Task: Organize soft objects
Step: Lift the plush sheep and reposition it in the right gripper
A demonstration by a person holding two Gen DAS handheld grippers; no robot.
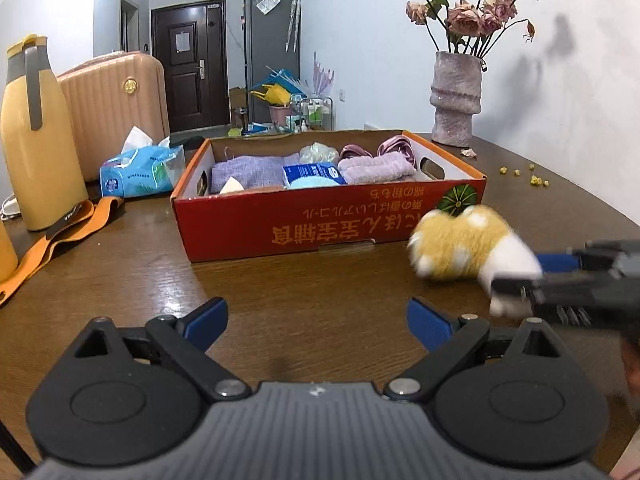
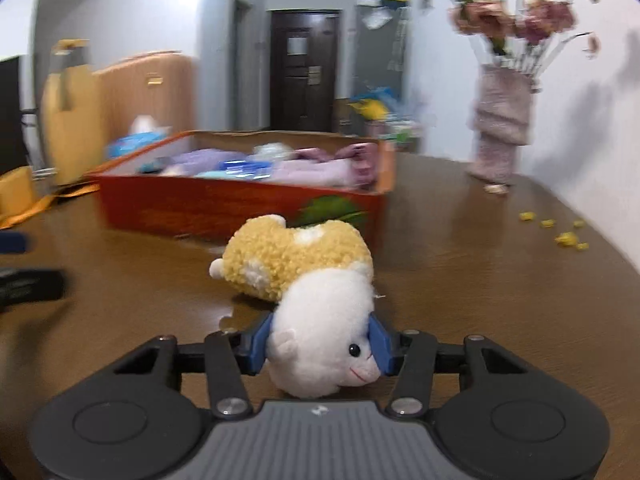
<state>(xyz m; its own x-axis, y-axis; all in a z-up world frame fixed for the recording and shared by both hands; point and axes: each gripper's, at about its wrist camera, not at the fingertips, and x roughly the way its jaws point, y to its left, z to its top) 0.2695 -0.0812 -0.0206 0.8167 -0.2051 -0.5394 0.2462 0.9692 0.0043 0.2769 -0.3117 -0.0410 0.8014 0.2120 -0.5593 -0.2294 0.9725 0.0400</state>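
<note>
A yellow-and-white plush animal (image 2: 296, 256) lies on the brown table (image 1: 300, 292) just in front of the red cardboard box (image 1: 320, 216). My right gripper (image 2: 320, 340) is shut on its white head, with a blue pad pressed into each side. In the left wrist view the plush animal (image 1: 460, 244) and my right gripper (image 1: 520, 276) appear at the right, blurred. My left gripper (image 1: 316, 320) stands open over bare table with nothing between its fingers. The box holds a purple towel (image 1: 252, 172), a blue packet (image 1: 312, 172) and a lilac headband (image 1: 376, 168).
A yellow jug (image 1: 36, 140), a tissue pack (image 1: 140, 168) and an orange strap (image 1: 60, 236) sit at the left. A vase of dried roses (image 1: 456, 100) stands at the back right, with small yellow bits (image 1: 532, 176) scattered near it. A pink suitcase (image 1: 116, 104) stands behind the table.
</note>
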